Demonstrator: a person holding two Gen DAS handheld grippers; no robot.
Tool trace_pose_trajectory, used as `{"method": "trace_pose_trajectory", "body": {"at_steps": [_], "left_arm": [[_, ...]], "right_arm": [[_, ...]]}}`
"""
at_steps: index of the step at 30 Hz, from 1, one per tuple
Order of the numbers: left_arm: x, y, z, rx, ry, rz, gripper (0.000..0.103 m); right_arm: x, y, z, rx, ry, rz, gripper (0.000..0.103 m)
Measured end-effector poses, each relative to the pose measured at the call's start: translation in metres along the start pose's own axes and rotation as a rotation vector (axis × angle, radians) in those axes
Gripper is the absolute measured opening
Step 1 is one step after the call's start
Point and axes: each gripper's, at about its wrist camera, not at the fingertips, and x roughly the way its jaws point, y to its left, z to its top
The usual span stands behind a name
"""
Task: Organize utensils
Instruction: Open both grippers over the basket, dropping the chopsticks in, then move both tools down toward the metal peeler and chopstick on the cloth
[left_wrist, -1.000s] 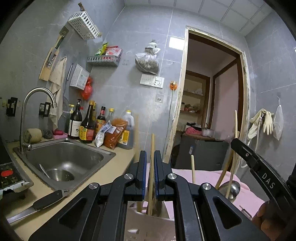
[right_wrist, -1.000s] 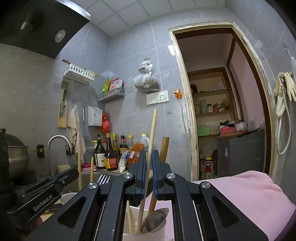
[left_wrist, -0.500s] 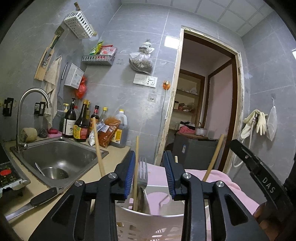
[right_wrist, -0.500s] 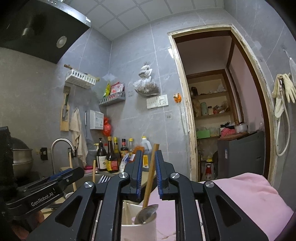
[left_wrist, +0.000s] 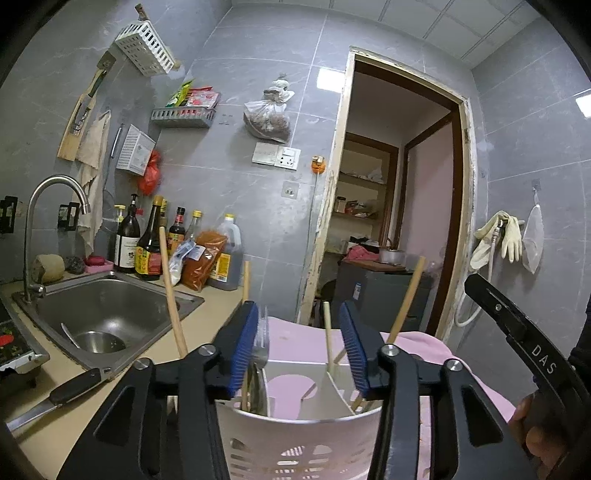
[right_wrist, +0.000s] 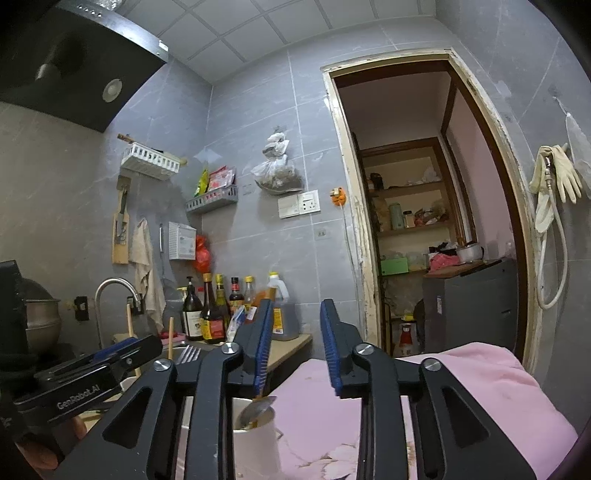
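Observation:
My left gripper (left_wrist: 299, 347) hovers over the white slotted utensil holder (left_wrist: 295, 424), its jaws opening. A fork (left_wrist: 260, 339) stands just inside the left pad and a thin wooden stick (left_wrist: 327, 332) near the right pad; neither is pressed. More wooden sticks (left_wrist: 171, 291) lean out of the holder. In the right wrist view my right gripper (right_wrist: 297, 347) is also opening, with nothing between its pads. Below it the holder (right_wrist: 255, 435) has a metal spoon (right_wrist: 256, 408) in it, and a wooden handle is mostly hidden behind the left finger. The left gripper (right_wrist: 92, 373) shows at the left.
The holder stands on a pink cloth (left_wrist: 303, 339). To the left are a steel sink (left_wrist: 103, 310) with a tap (left_wrist: 55, 184), a black-handled knife (left_wrist: 66, 391) on the counter, and sauce bottles (left_wrist: 147, 243) by the wall. A doorway (left_wrist: 399, 206) opens behind.
Both grippers were shut on wooden sticks and have spread apart. The sticks now stand loose in the holder. The right gripper has pulled back a little.

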Motion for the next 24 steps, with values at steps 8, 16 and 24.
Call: {"method": "trace_pose_trajectory", "body": {"at_steps": [8, 16, 24], "left_arm": [[0.001, -0.016, -0.006, 0.049, 0.024, -0.044, 0.056], [0.015, -0.029, -0.011, 0.098, 0.067, -0.058, 0.068], [0.050, -0.039, -0.011, 0.111, 0.181, -0.065, 0.042]], "right_arm": [[-0.021, -0.023, 0.006, -0.007, -0.009, -0.017, 0.076], [-0.058, -0.053, 0.013, -0.048, -0.021, -0.055, 0.103], [-0.094, -0.078, 0.013, -0.067, -0.018, -0.119, 0.103]]}}
